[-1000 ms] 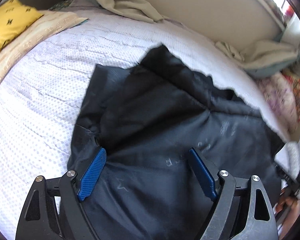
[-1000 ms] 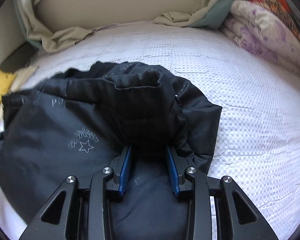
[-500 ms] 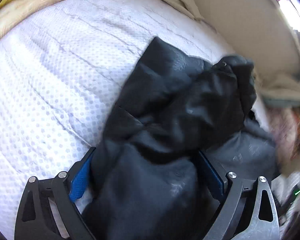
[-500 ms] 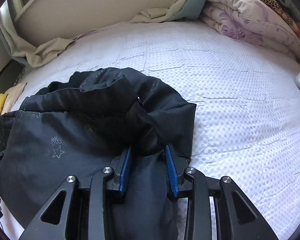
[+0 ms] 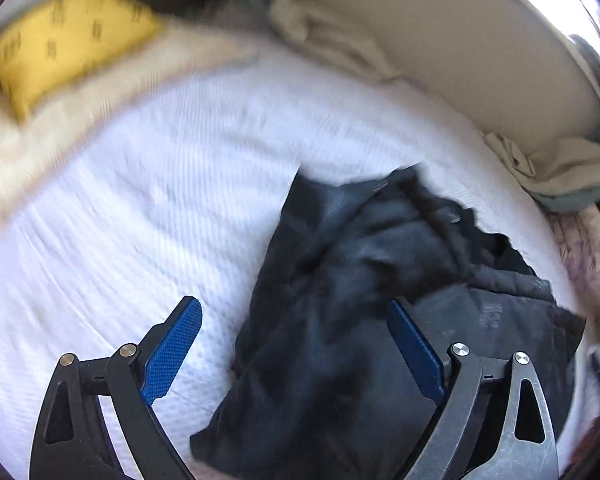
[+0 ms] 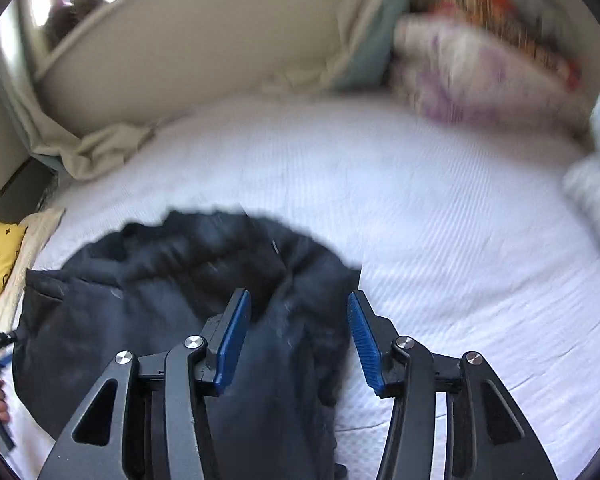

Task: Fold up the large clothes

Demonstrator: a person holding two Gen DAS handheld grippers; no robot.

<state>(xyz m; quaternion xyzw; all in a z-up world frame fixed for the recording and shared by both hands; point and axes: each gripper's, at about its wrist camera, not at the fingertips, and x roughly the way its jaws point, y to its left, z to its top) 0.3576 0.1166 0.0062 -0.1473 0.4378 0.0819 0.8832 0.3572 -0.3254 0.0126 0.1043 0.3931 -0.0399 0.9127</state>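
- Left wrist view: a dark navy, slightly shiny padded garment (image 5: 360, 320) is seen lying crumpled on a bed covered by a white dotted quilted sheet (image 5: 160, 200). The garment is spread from the lower middle of the picture up and to the right, with its long axis running diagonally toward the far right corner.
- The left tool (image 5: 296, 344) is held above the bed with its blue-padded jaws wide apart. The near left edge of the garment lies between the jaws, but neither pad is pressed on it; the left pad is over bare sheet, the right pad over dark cloth.
- A blurred yellow patterned cushion (image 5: 60, 40) is seen at the upper left, well apart from the garment.
- Right wrist view: the same garment (image 6: 160, 300) is shown filling the lower left, bunched into a rounded heap, with open sheet (image 6: 460, 240) to its right.
- The right tool (image 6: 298, 336) is seen with its jaws opening; a fold of the cloth hangs between them, close to the left pad, and no firm grip is shown.
- A rolled floral blanket (image 6: 460, 64) rests at the far right.
- Judgement: the heap lies mostly to the left of the right tool, so its right-hand edge is the nearer part for that tool, while the left tool is better placed for the opposite edge.
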